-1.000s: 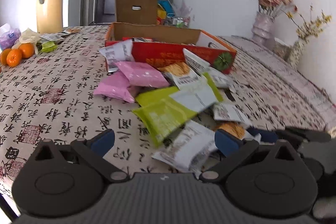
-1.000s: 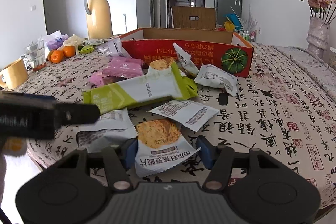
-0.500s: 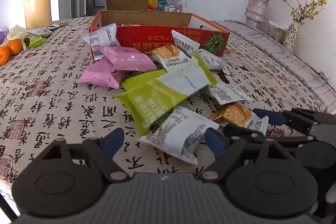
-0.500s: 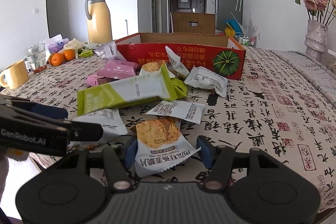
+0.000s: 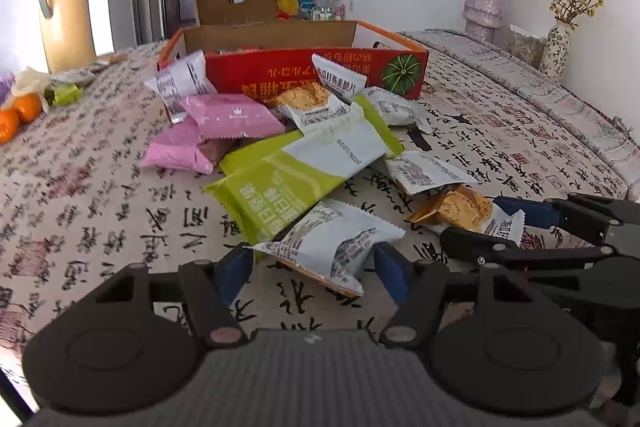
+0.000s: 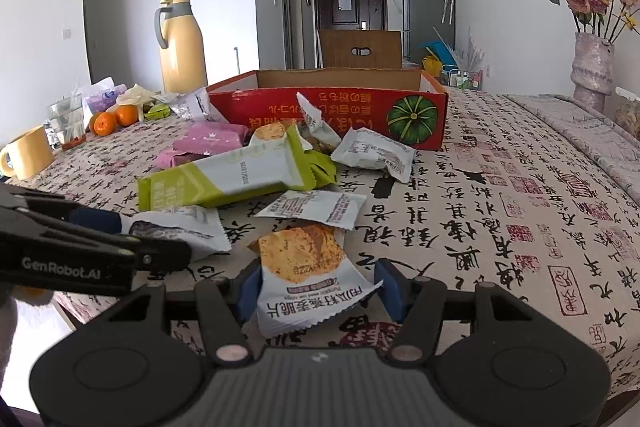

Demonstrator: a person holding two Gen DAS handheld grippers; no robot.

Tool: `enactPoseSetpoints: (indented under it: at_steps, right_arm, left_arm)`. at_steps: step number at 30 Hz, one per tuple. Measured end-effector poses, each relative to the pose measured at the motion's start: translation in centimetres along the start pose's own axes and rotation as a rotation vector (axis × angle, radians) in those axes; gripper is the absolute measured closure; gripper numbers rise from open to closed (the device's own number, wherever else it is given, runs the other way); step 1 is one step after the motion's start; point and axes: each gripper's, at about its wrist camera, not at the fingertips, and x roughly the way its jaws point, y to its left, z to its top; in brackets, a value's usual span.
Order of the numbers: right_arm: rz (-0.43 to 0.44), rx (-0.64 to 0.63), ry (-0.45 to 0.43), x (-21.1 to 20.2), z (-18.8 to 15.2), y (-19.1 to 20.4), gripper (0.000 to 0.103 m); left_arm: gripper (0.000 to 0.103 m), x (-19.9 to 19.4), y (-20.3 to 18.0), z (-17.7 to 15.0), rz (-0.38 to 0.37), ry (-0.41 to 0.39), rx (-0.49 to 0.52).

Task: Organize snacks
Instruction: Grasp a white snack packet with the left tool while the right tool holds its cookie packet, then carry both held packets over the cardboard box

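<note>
Nearest me, the left tool has just been narrowing its jaws around a small white-and-grey foil snack packet lying on the calligraphy-print tabletop. The pads sit at its two side edges, though I cannot tell whether they press yet. Just to its right, the right tool is clamped at half width on a white crinkly packet printed with a golden biscuit.

Both packets look light, soft and puffed with air. The film is probably slippery and the biscuits inside brittle, so I would take them across the sealed side edges and squeeze gently, not across the belly.

Just ahead of the tools lies a long green-and-white wrapper, with what seems a second green one beneath it. Left of that are two pink pillow packs. I count about seven small white packets in all, the two at the tools included.

Beyond them stands one open red cardboard box with a pumpkin picture, likely where the snacks belong.
</note>
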Motion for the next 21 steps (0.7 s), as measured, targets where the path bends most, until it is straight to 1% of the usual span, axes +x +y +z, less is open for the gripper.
enactPoseSetpoints:
  at_steps: [3, 8, 11, 12, 14, 21]
  right_arm:
    - [0.002, 0.004, -0.005, -0.1, -0.1, -0.2, 0.044]
    - [0.010, 0.013, -0.013, -0.3, -0.3, -0.5, 0.044]
    - [0.014, 0.020, -0.018, -0.4, -0.4, -0.8, 0.044]
    - [0.015, 0.022, -0.020, -0.4, -0.5, -0.8, 0.044]
    - [0.018, 0.024, -0.023, -0.5, -0.6, -0.9, 0.044]
    - [0.023, 0.024, -0.033, -0.7, -0.8, -1.0, 0.044]
  left_arm:
    - [0.029, -0.3, -0.6, 0.1, 0.026, -0.022, 0.030]
    - [0.029, 0.4, -2.0, 0.3, 0.057, -0.031, 0.116]
    - [0.037, 0.9, -2.6, 0.2, 0.061, -0.024, 0.150]
    - [0.041, 1.0, -2.7, 0.1, 0.060, -0.025, 0.156]
    - [0.044, 0.9, -2.9, 0.0, 0.051, -0.032, 0.166]
    - [0.045, 0.6, -3.1, -0.1, 0.034, -0.038, 0.163]
